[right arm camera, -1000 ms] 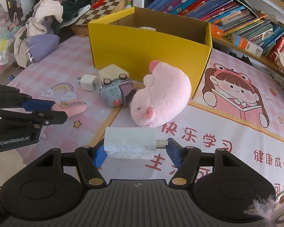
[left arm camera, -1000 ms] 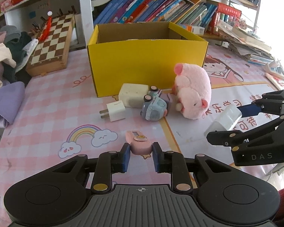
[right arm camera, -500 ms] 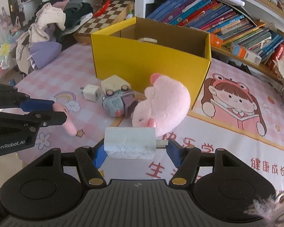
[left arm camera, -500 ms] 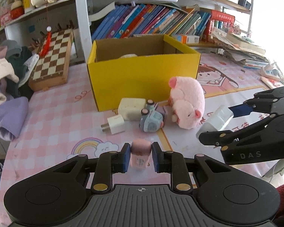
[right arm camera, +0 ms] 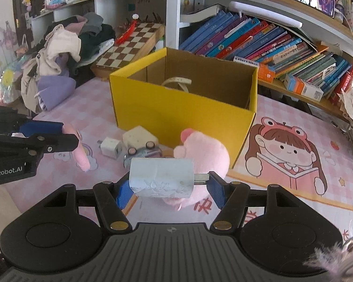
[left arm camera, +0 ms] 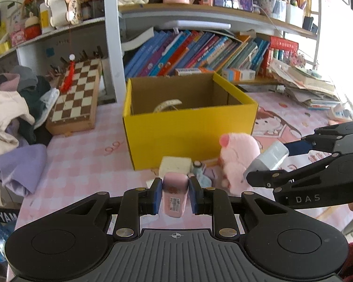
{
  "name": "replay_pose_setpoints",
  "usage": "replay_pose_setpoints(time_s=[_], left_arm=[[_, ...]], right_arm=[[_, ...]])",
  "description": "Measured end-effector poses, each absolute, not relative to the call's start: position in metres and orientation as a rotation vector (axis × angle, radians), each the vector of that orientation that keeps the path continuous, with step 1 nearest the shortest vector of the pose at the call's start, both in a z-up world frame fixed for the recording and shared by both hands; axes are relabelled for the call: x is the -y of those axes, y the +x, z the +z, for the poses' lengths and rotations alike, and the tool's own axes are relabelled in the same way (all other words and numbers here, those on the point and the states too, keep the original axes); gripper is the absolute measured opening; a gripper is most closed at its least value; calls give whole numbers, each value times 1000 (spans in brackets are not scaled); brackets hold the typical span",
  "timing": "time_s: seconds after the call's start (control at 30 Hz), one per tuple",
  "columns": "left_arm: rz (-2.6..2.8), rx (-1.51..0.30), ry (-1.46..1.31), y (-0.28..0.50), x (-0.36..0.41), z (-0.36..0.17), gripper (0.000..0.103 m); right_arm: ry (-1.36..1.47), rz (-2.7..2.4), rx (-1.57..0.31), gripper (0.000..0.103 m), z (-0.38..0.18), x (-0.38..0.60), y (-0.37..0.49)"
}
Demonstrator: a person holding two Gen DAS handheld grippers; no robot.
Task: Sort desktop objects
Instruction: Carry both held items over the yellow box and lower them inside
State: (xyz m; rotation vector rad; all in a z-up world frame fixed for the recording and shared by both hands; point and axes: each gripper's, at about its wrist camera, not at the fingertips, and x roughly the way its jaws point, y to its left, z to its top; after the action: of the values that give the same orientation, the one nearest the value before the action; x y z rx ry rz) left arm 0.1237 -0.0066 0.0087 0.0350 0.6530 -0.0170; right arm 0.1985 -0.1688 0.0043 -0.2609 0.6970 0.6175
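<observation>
L gripper (left arm camera: 175, 196) pinches pink case (left arm camera: 174, 196), lifted | R gripper (right arm camera: 169, 186) clamps white pkg (right arm camera: 162, 177) w/ gap at one pad; slip risk | yellow box (left arm camera: 190, 130) at 12 o'clock; front wall may snag loads | plush pig (right arm camera: 200, 157) below R; collision risk

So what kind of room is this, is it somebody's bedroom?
Probably a child's study corner or bedroom at home: rows of colourful children's books fill the shelf, a pink cartoon-print table mat covers the desk, and a heap of clothes lies beside a wooden chessboard.
</observation>
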Motion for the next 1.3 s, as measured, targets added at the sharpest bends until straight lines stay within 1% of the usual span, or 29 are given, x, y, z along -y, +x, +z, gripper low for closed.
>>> replay_pose_setpoints(time_s=[0.37,0.73,1.07,1.3], left_arm=[[-31,-562,50,149,6,42,23],[-42,-462,88,197,3,75,23],[-20,-463,81,255,-11,76,23],[-11,-540,133,301,-10,54,23]], right_arm=[[-228,631,-622,63,34,169,228],[-251,639,-525,63,67,158,278],[-320,628,-511,63,71,131,347],[-431,649,-551,63,52,99,389]])
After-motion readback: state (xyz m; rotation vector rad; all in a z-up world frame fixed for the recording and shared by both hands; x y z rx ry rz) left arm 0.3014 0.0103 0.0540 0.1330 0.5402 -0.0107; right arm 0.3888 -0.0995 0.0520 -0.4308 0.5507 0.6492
